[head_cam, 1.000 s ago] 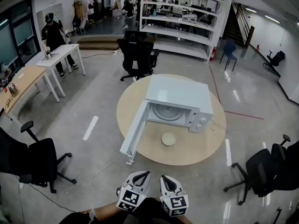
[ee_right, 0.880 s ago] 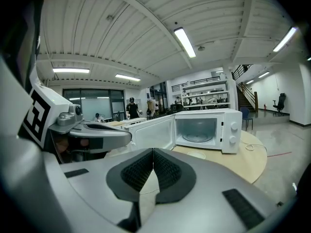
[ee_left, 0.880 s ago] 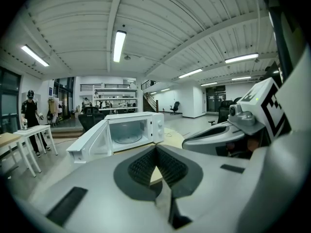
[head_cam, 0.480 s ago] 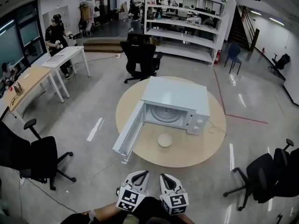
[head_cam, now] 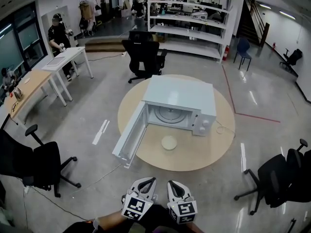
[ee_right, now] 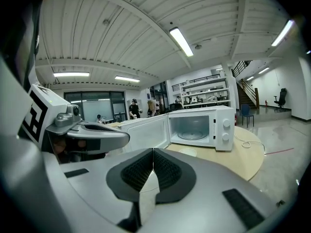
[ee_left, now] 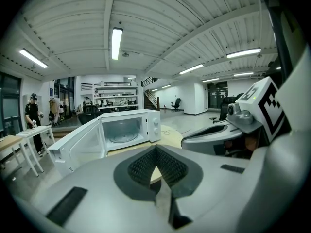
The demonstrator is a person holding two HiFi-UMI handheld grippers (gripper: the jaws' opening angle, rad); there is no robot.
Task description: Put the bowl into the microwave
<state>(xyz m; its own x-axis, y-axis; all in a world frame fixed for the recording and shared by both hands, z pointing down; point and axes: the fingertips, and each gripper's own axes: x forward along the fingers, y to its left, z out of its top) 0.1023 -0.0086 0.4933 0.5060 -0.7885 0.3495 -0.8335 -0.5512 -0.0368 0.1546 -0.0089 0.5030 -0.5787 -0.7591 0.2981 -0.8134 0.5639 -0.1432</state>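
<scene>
A white microwave stands on the round wooden table, its door swung wide open to the left and its chamber empty. The pale bowl rests on the table just in front of the opening, also seen as the bowl in the right gripper view. My left gripper and right gripper are side by side at the bottom of the head view, well short of the table. Both are shut with nothing in them: the left gripper and right gripper show their pads touching.
Black office chairs stand behind the table, at the left and at the right. A cable lies on the table right of the microwave. White shelving and desks with a person are further back.
The head view has shifted: microwave, bowl and table now sit slightly higher and more to the left. Both grippers stay shut in the same place at the bottom.
</scene>
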